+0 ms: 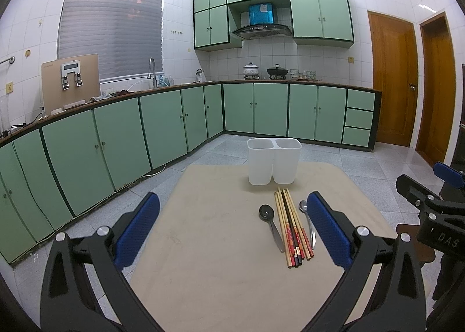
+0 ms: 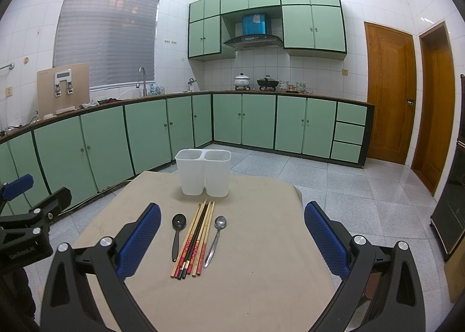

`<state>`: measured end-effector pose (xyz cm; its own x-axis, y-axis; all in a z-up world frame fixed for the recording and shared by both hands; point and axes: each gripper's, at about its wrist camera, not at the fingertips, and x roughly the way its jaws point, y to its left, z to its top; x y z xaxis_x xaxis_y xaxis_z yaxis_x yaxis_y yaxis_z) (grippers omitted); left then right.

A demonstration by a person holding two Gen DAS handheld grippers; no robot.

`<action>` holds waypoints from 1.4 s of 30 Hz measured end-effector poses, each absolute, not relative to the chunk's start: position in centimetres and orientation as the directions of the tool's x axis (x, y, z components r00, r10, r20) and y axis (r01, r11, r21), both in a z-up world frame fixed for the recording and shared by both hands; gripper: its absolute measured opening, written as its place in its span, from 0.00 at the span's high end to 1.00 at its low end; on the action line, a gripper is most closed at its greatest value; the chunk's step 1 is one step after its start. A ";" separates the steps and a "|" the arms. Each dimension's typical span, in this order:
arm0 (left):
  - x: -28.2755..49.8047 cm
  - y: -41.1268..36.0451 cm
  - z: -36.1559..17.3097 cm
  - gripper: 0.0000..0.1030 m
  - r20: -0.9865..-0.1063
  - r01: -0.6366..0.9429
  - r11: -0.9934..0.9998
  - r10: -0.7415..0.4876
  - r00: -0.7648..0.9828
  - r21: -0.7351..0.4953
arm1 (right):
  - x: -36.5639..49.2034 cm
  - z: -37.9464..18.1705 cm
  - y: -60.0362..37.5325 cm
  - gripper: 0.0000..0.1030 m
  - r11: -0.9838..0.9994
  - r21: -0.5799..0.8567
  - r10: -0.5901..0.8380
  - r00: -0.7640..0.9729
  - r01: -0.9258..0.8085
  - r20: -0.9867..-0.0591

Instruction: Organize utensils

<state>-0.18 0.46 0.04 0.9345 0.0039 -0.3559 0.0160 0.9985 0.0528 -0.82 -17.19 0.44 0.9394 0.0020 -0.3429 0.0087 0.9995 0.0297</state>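
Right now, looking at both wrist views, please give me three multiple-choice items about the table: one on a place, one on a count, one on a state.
1. Where does the bundle of chopsticks lie?
A. inside the white holder
B. between the two spoons
C. on the floor

2. How many compartments has the white holder?
A. two
B. three
C. four

3. In what state is the right gripper?
A. shut on a spoon
B. shut on chopsticks
C. open, holding nothing

Answers:
1 B, the black spoon lies on one side of the bundle and the metal spoon on the other.
2 A, the rim shows two openings side by side.
3 C, its blue fingers stand wide apart above the table.
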 end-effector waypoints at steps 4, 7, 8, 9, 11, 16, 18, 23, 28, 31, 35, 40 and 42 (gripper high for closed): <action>-0.2 0.5 0.0 0.05 -0.355 0.016 0.998 0.004 0.935 0.053 | -0.6 0.5 -17.5 0.06 0.999 0.031 0.002 0.940 0.009 -0.342; 0.0 0.6 -0.1 0.05 -0.355 0.016 0.999 0.004 0.935 0.052 | -0.6 0.5 -17.5 0.06 1.000 0.030 0.002 0.940 0.009 -0.342; 0.0 0.6 -0.1 0.05 -0.355 0.015 0.999 0.004 0.935 0.052 | -0.6 0.5 -17.5 0.06 1.000 0.030 0.002 0.940 0.009 -0.342; 0.0 0.5 -0.1 0.05 -0.355 0.015 0.998 0.004 0.935 0.053 | -0.8 0.8 -17.7 0.06 1.000 0.030 0.002 0.939 0.009 -0.343; 0.0 0.6 -0.1 0.05 -0.355 0.016 0.998 0.004 0.935 0.053 | -0.8 0.8 -17.8 0.06 1.000 0.030 0.003 0.940 0.008 -0.342; 0.0 0.5 -0.1 0.05 -0.354 0.015 0.999 0.004 0.935 0.052 | -0.7 0.8 -17.7 0.06 0.999 0.031 0.001 0.940 0.010 -0.342; 0.0 0.5 -0.1 0.05 -0.354 0.014 0.999 0.005 0.935 0.053 | -0.7 0.8 -17.6 0.06 0.999 0.032 0.002 0.939 0.010 -0.343; 0.0 0.5 -0.1 0.05 -0.354 0.014 0.999 0.005 0.935 0.052 | -0.5 0.7 -17.6 0.06 0.999 0.031 -0.001 0.939 0.012 -0.343; 0.0 0.5 -0.1 0.05 -0.354 0.014 0.999 0.005 0.935 0.053 | -0.4 0.8 -17.3 0.06 0.999 0.030 -0.001 0.940 0.012 -0.342; 0.0 0.6 -0.1 0.05 -0.354 0.013 0.998 0.007 0.935 0.053 | -0.4 0.9 -17.4 0.06 0.999 0.031 0.001 0.939 0.010 -0.344; 0.1 0.7 -0.2 0.05 -0.356 0.010 0.999 0.010 0.934 0.053 | -0.5 1.0 -17.3 0.06 0.999 0.030 0.001 0.938 0.011 -0.346; 0.7 0.7 -0.2 0.05 -0.372 0.005 0.998 0.016 0.928 0.055 | 0.3 0.5 -17.3 0.06 1.000 0.029 0.004 0.932 0.008 -0.362; 1.3 0.9 -0.4 0.05 -0.380 0.002 0.998 0.021 0.925 0.060 | 0.9 0.3 -17.4 0.06 1.000 0.029 0.006 0.928 0.005 -0.372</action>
<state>1.32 0.91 -0.38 0.9248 0.0213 -0.3800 0.0016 0.9982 0.0601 0.86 -17.36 0.25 0.9284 0.0062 -0.3715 0.0051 0.9996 0.0293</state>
